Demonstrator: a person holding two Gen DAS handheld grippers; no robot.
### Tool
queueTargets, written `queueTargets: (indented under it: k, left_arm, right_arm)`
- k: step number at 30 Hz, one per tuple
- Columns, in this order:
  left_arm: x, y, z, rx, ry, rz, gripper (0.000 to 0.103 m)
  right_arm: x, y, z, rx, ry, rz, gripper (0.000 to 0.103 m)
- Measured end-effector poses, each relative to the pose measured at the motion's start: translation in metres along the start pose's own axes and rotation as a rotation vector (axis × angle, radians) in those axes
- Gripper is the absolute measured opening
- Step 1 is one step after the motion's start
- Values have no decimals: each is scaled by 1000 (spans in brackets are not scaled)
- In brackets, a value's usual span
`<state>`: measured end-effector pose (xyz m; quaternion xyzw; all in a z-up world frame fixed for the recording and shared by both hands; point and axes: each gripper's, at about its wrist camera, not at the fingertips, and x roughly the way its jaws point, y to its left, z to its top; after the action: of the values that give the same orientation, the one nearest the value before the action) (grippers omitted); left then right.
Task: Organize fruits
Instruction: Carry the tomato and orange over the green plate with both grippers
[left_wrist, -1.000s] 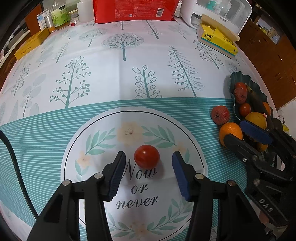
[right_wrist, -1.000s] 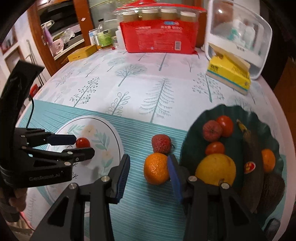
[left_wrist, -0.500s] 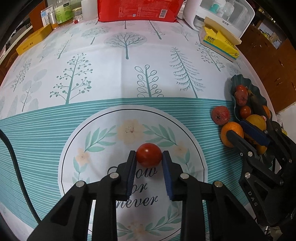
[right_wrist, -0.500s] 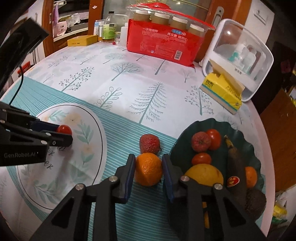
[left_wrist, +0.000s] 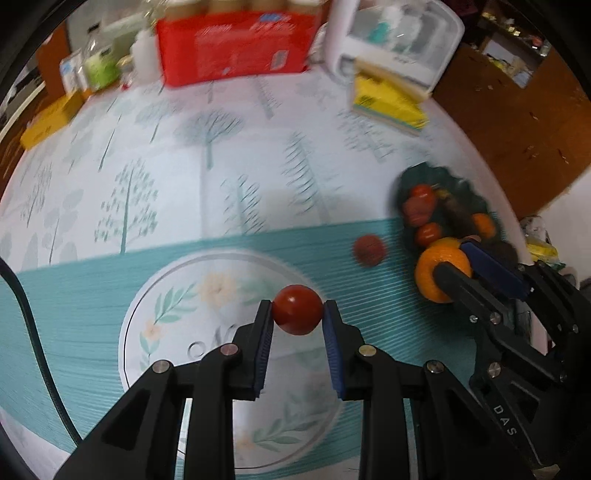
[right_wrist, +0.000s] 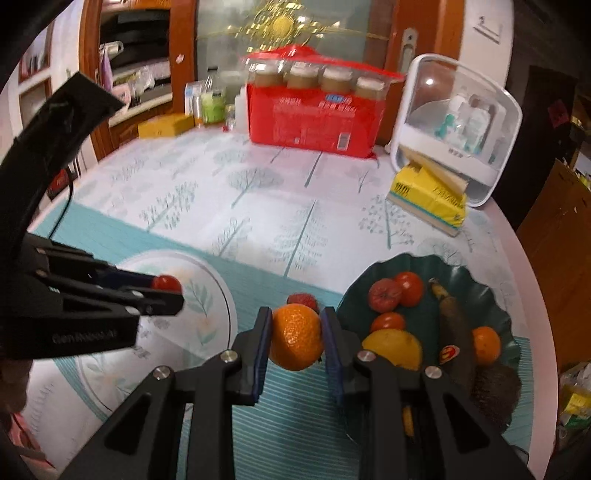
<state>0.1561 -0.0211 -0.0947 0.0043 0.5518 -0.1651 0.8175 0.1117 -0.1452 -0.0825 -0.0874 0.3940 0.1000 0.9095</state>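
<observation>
My left gripper is shut on a small red tomato and holds it above the round flower print on the tablecloth. It also shows in the right wrist view. My right gripper is shut on an orange, lifted just left of the dark green fruit plate. The orange shows in the left wrist view too. A dark red lychee-like fruit lies on the cloth left of the plate. The plate holds tomatoes, a lemon, a dark banana and a small orange.
A red pack of jars, a white plastic case and a yellow tissue pack stand at the table's far side. Bottles and a yellow box are at the far left. A black cable runs along the left.
Both grippers, closed on their fruits half a second ago, have lifted them off the cloth. The left view has shifted and blurred with motion toward the plate side.
</observation>
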Motion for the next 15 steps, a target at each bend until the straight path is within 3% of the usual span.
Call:
queueTargets:
  k: [10,15]
  left_arm:
    - [-70,-85,55,183,-127,-17,25]
    - [-93,-126,93,249,-153,-5,25]
  right_arm:
    - [-86,-75,42,171,-110,9,27]
    - [-108,-124,68,268,-84,18,27]
